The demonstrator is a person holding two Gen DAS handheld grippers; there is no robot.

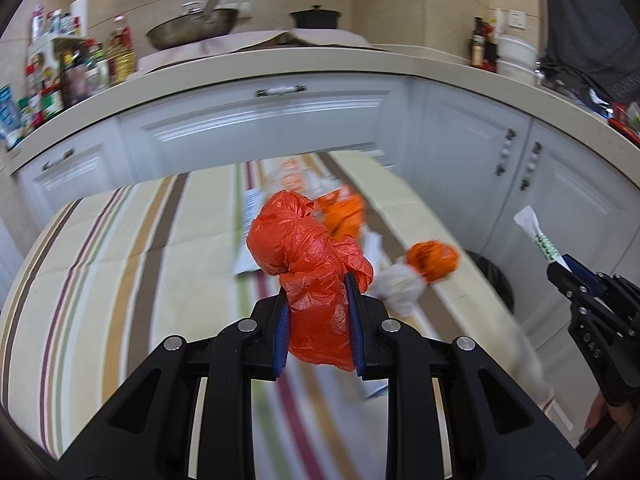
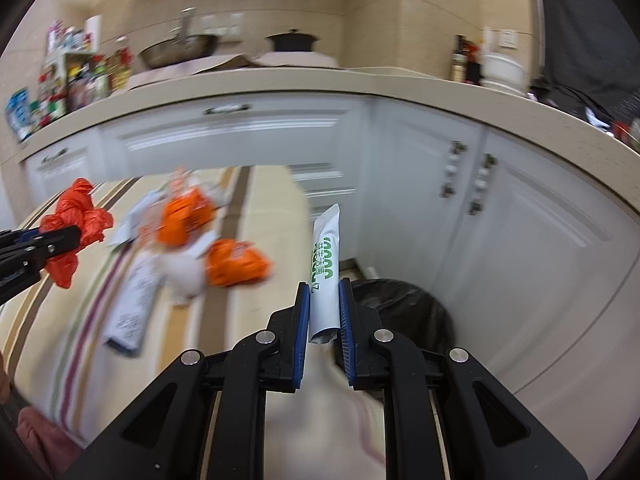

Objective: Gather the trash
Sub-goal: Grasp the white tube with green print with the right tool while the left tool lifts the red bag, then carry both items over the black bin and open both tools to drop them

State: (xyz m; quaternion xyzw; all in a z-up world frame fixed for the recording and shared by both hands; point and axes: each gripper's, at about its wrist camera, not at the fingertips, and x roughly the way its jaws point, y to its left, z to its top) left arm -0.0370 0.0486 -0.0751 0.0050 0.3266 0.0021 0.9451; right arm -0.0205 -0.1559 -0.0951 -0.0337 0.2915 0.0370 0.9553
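While each hand-held gripper pinches its load, the left hand-held gripper (image 1: 318,300) a crumpled red plastic bag (image 1: 304,248) and the right hand-held gripper (image 2: 324,312) a white paper sleeve with green print (image 2: 325,276), both above the striped tabletop (image 1: 120,240), carry both fully over the black-lined round bin (image 2: 408,312) before releasing.

Wrappers (image 2: 224,252) on table (image 2: 260,208), bin (image 2: 412,312) probably right of it
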